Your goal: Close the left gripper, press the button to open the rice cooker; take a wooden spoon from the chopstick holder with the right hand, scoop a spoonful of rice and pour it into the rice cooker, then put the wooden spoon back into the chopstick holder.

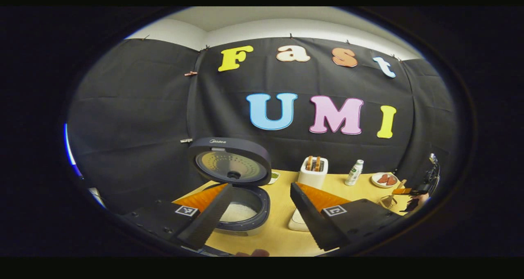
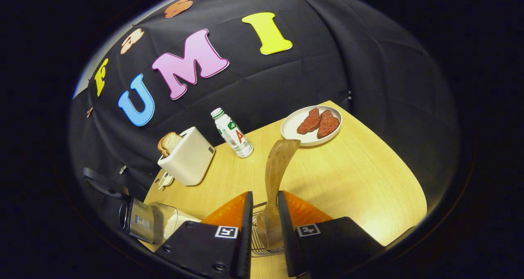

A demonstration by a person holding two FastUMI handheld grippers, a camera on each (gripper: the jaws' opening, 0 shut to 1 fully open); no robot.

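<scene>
Two fingers of the right gripper [image 2: 264, 226] pinch the wooden spoon [image 2: 275, 176] low on its handle, bowl pointing to twelve o'clock toward the plate [image 2: 292, 133], its lower end in the wire chopstick holder [image 2: 256, 246]. Light and stiff, smooth wood may twist in the grip, so a hold nearer mid-handle seems steadier. At the left gripper [image 1: 262, 213], fingers spread wide, the rice cooker [image 1: 245, 213] stands open at eleven o'clock, rice inside.
</scene>
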